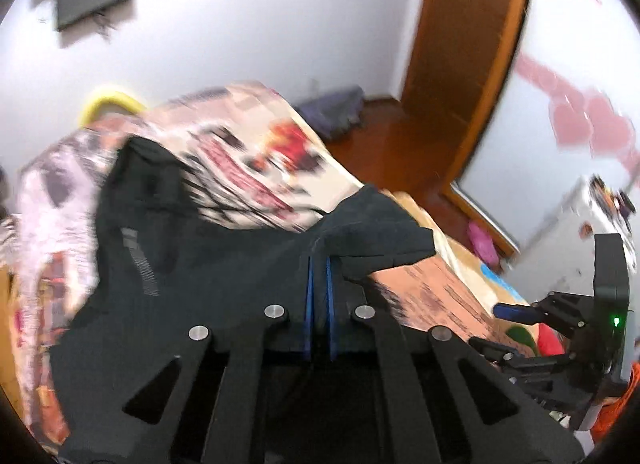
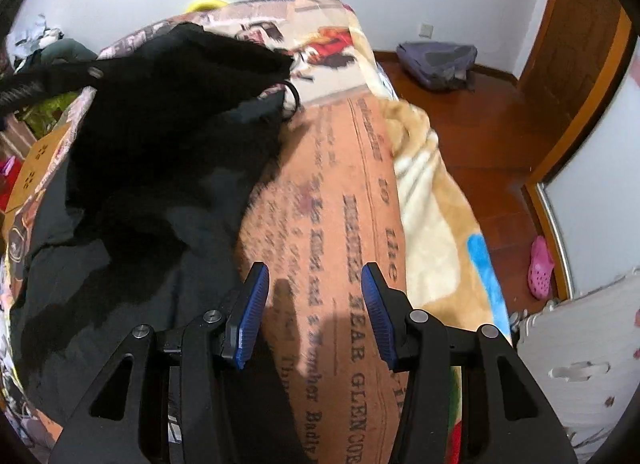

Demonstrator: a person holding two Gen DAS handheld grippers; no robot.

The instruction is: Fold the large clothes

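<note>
A: What is the left gripper (image 1: 319,264) doing?

B: Its blue pads (image 1: 309,296) are sitting almost together, pinching a fold of the black garment (image 1: 192,264). The cloth is bunching right between the jaws and rising ahead of them in a peak, with a loose flap hanging off to their right.

A: And the rest of that garment?

B: It is spreading to the left of the left jaws and ahead of them, draping over the printed bedspread (image 1: 248,160). A grey reflective strip (image 1: 138,264) is showing on the fabric well to the left of the pads.

A: Is the right gripper (image 2: 315,274) holding anything?

B: No. Its jaws are standing wide apart with nothing between them, and only the orange newsprint panel of the bedspread (image 2: 340,204) is lying in the gap. Its blue pads (image 2: 252,312) are hovering over that panel; whether they are touching it, I cannot tell.

A: Where is the garment from that side?

B: The black garment (image 2: 160,152) is lying left of the right jaws and ahead of them, heaped up, with a dark drawcord loop (image 2: 292,98) sticking out at its far edge. In the left wrist view the right gripper (image 1: 516,310) is showing far off to the right of the left jaws.
</note>
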